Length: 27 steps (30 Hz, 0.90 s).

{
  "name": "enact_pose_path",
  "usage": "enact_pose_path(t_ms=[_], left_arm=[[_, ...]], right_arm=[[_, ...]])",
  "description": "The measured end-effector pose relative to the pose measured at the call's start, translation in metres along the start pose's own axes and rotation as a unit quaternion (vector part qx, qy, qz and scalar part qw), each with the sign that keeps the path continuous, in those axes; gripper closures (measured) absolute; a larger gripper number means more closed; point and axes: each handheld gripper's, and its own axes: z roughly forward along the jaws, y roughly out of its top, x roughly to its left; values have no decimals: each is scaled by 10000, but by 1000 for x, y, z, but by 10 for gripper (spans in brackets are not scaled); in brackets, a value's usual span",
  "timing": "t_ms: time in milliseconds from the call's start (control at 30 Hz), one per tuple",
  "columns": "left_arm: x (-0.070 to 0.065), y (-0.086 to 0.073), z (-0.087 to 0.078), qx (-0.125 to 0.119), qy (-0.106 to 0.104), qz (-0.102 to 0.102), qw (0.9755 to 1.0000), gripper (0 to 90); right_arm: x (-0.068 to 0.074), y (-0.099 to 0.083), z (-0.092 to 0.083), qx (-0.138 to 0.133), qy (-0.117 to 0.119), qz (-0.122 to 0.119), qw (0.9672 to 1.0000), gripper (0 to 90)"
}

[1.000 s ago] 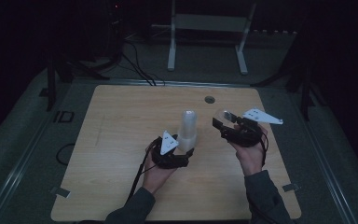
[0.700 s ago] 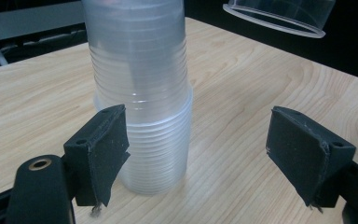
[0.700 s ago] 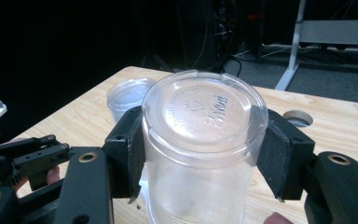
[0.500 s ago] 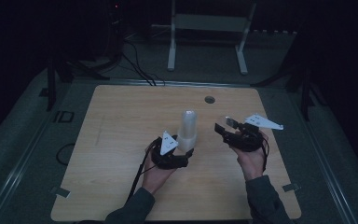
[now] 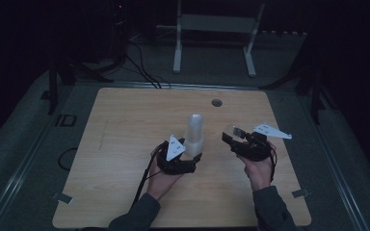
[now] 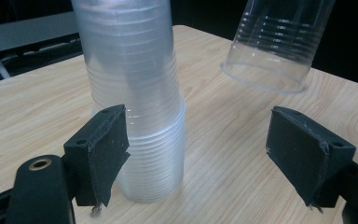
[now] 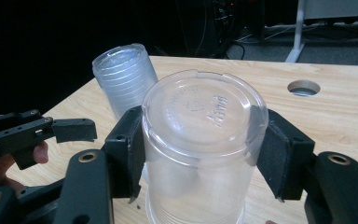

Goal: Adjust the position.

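Observation:
A tall stack of clear plastic cups (image 5: 194,132) stands upside down in the middle of the wooden table (image 5: 125,125). My left gripper (image 5: 195,153) sits at the stack's base. In the left gripper view the stack (image 6: 135,93) is by the left pad and the right pad stands far off, so the left gripper (image 6: 198,126) is open. My right gripper (image 5: 232,134) is to the right of the stack, shut on a single clear cup (image 5: 231,130). In the right gripper view this cup (image 7: 203,112) is bottom-up, with both pads of the gripper (image 7: 204,140) pressed on its sides.
A round hole (image 5: 216,102) is in the table's far side. A white metal stand (image 5: 212,24) and cables lie on the floor beyond the table. A cable trails from the left gripper toward the front edge.
The right gripper has sunk a little toward the table with the single cup in it. The left gripper and the stack have not moved.

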Motion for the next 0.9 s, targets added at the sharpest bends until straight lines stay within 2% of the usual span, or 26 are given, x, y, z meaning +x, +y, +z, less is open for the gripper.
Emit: enact_pose_path(t_ms=[333, 900], left_arm=[[-6, 9, -1, -49, -149, 125, 9998, 227], [-13, 17, 7, -26, -435, 314, 9986, 239]], right_arm=[[-3, -9, 0, -3, 61, 218, 9997, 396], [-2, -18, 0, 13, 167, 334, 9993, 397]])
